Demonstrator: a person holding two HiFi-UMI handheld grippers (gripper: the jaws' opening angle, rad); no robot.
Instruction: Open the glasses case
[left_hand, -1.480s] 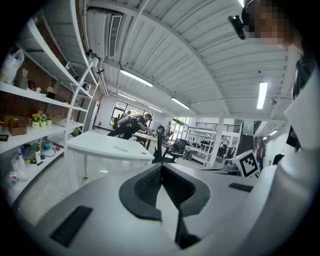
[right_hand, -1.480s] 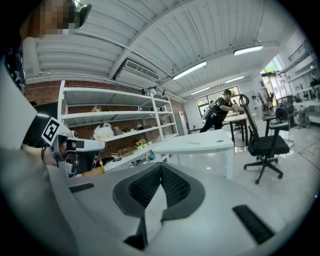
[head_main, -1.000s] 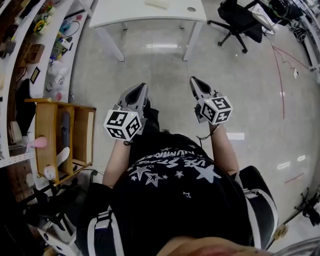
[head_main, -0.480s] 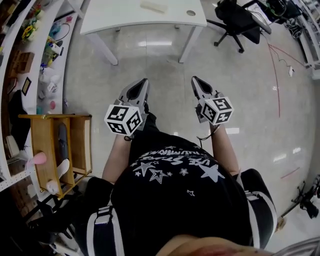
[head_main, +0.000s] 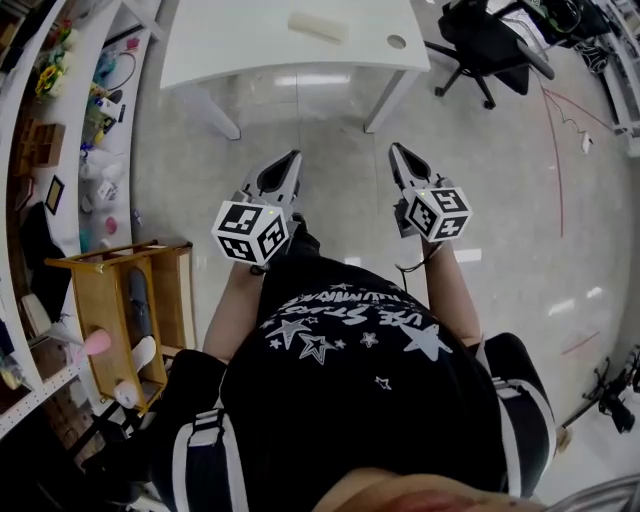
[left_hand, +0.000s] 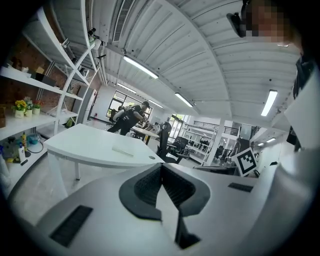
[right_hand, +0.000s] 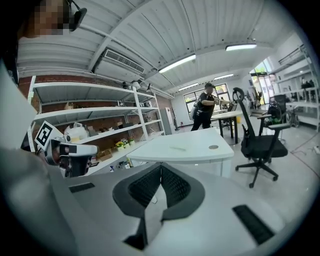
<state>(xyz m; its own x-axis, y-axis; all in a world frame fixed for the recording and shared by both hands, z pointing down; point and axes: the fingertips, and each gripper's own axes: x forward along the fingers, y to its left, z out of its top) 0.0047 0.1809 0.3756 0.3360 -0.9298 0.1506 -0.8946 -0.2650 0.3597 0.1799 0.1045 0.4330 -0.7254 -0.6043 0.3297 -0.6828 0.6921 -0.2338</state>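
A pale, oblong glasses case (head_main: 318, 27) lies on the white table (head_main: 240, 45) ahead of me, shut as far as I can see. It shows as a small flat shape (left_hand: 122, 151) in the left gripper view and as a thin sliver (right_hand: 177, 148) in the right gripper view. My left gripper (head_main: 295, 155) and right gripper (head_main: 397, 147) are held side by side at waist height, pointing at the table and well short of it. Both are shut with nothing between the pads (left_hand: 150, 185) (right_hand: 172, 186).
A black office chair (head_main: 480, 45) stands right of the table. Shelves with small items (head_main: 90, 110) line the left wall, with a wooden cart (head_main: 110, 310) beside me. A round grommet (head_main: 397, 42) sits in the tabletop. A person (right_hand: 206, 112) works at a far desk.
Both grippers have travelled forward with me toward the white table, which now sits nearer in the head view. The wooden cart has slipped back at my left. The jaws stayed shut.
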